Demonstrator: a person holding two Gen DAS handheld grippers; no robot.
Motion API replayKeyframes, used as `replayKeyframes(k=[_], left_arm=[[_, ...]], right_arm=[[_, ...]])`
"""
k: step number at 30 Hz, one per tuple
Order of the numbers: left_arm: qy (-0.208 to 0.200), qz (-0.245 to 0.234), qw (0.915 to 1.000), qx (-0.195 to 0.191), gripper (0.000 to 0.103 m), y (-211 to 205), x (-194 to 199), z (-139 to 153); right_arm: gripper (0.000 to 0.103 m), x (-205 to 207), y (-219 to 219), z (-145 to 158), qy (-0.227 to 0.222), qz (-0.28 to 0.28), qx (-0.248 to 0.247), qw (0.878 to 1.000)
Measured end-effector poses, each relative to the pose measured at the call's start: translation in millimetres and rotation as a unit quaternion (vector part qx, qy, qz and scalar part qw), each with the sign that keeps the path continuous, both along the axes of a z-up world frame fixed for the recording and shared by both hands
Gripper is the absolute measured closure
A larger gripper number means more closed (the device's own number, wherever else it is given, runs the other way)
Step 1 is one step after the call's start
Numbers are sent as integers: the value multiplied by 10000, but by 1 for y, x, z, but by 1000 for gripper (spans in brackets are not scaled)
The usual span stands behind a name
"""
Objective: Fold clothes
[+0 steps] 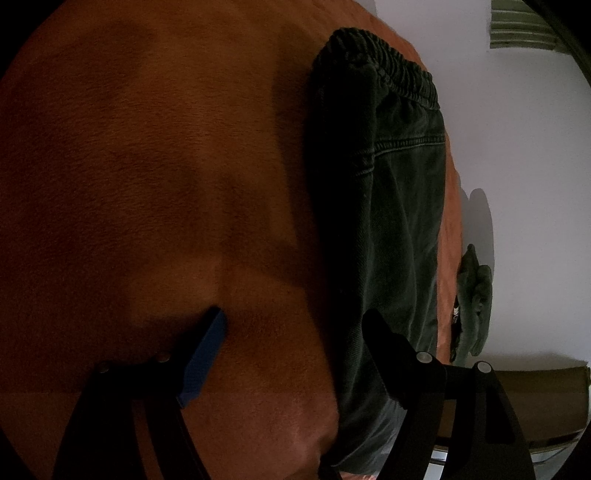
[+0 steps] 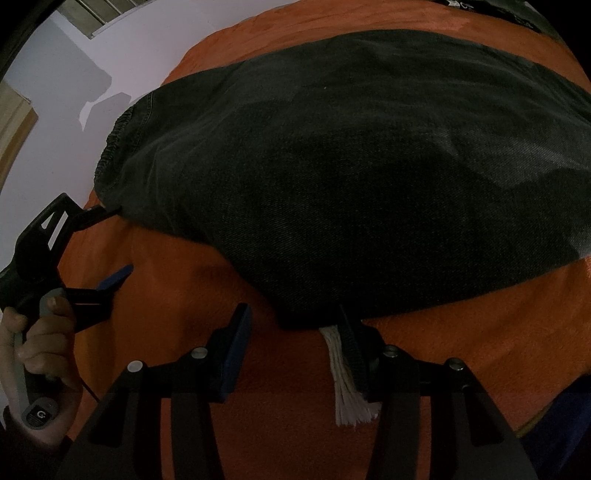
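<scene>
A dark denim garment (image 2: 351,166) with an elastic waistband (image 1: 391,70) lies flat on an orange blanket (image 1: 147,166). My left gripper (image 1: 295,314) is open wide at the waistband end. Its blue-padded finger (image 1: 207,350) rests over bare blanket and the other finger overlaps the garment's edge. The right wrist view shows that left gripper (image 2: 114,243) too, held by a hand (image 2: 40,332), with its upper tip at the waistband corner. My right gripper (image 2: 291,314) stands open at the garment's near edge, with blanket showing between its pads. A white drawstring tassel (image 2: 347,387) lies against its right finger.
A white wall (image 1: 517,166) runs close behind the bed's edge. A small green cloth item (image 1: 474,291) lies in the gap there. Another dark item (image 2: 480,5) sits at the bed's far side. Something dark blue (image 2: 554,417) fills the lower right corner.
</scene>
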State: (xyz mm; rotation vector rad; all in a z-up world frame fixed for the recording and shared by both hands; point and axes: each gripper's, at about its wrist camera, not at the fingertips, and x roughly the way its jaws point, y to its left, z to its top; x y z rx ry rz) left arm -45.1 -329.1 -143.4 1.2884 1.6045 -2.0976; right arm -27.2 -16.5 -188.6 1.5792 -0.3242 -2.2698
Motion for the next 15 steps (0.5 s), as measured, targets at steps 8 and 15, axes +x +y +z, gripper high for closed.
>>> replayKeyframes(k=[8, 15], left_arm=[[1, 9, 10000, -6, 26, 2, 0, -3], [0, 9, 10000, -12, 25, 6, -5, -4]], right_arm=[[56, 0, 0, 0, 4, -6, 7, 10000], [56, 0, 0, 1, 6, -16, 13, 10000]])
